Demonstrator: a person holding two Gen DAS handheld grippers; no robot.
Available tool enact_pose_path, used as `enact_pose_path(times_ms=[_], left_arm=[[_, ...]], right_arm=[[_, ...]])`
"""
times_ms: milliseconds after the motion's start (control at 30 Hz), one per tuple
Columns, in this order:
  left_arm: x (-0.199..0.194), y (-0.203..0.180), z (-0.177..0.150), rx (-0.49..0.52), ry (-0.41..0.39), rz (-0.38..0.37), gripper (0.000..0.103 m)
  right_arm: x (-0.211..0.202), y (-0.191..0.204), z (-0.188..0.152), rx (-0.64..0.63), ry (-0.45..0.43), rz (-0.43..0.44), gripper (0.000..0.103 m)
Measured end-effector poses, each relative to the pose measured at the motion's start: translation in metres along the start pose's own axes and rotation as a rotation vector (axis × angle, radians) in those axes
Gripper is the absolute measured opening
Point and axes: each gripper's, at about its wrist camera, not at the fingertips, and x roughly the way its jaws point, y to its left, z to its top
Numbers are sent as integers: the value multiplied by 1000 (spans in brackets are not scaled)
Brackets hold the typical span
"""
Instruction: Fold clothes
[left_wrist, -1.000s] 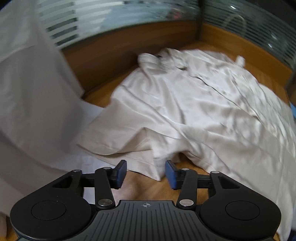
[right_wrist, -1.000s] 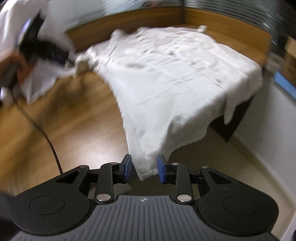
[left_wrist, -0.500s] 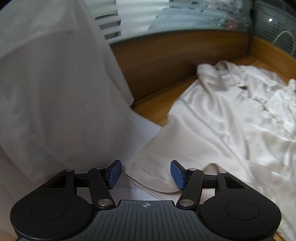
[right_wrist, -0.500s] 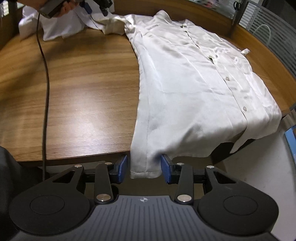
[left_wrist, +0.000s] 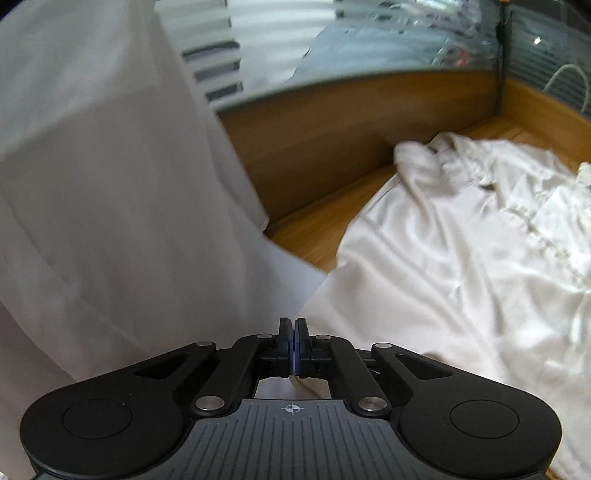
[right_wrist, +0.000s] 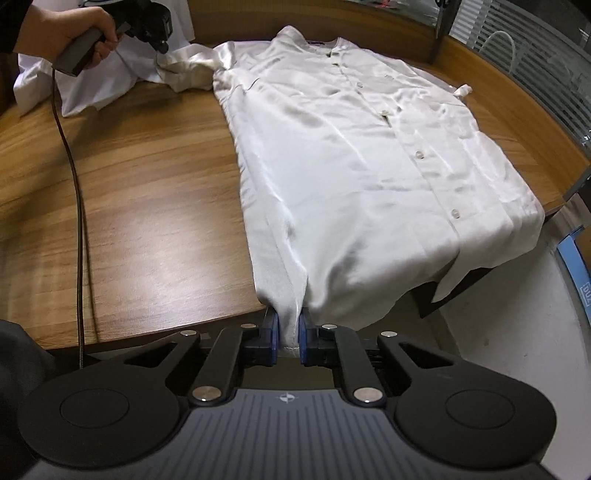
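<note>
— Starting at the left: pinching what, exactly, with the left gripper (left_wrist: 294, 345)?

— Clenched on a thin edge of the glossy cream-white button-front shirt (left_wrist: 443, 258); pads pressed together, a sliver of cloth caught between. From the right wrist view, looks to be the sleeve end (right_wrist: 184, 64), held up off the far left corner of the curved wooden table (right_wrist: 140, 177), with the left hand (right_wrist: 70, 27) wrapped round the handle.

— And that pale sheet filling the left of the left wrist view?

— Another loose white cloth (left_wrist: 110, 166), hanging close to the lens; also seen heaped under the left hand (right_wrist: 92, 88). Not the piece being folded, by the look of it.

— Moving right, then: lie of the shirt?

— Spread front-up along the table, collar far, hem near, button placket (right_wrist: 402, 129) running away from the right gripper (right_wrist: 287, 341). Long axis straight ahead of that gripper; right edge drooping over the table rim.

— Right gripper's state?

— Closed on the near left hem corner, cloth bunched between the blue pads (right_wrist: 272, 341), just off the table's front edge.

— So the coming move?

— Probably carrying that left side and sleeve rightward, over toward the placket. Left gripper nearer the collar end, right nearer the hem; both on the same long edge.
</note>
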Motion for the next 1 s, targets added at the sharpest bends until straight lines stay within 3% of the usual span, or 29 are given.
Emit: enact_pose_path(times_ms=[167,500,733,1000], left_arm=[[-20,-10,16,12,-62,-15,3],[-35,-10,33,-50,-94,-23,3],[-40,-35,77,1,-159,-63,3],[-31,-93,142,60,-232,-112,3]], right_arm=[[-5,-22,8,4,-6,13,11],[-7,-54,25,-29,-22,30,11],[-8,-75,40,26,-13,25,11],[5,-117,48,145,32,27,11]])
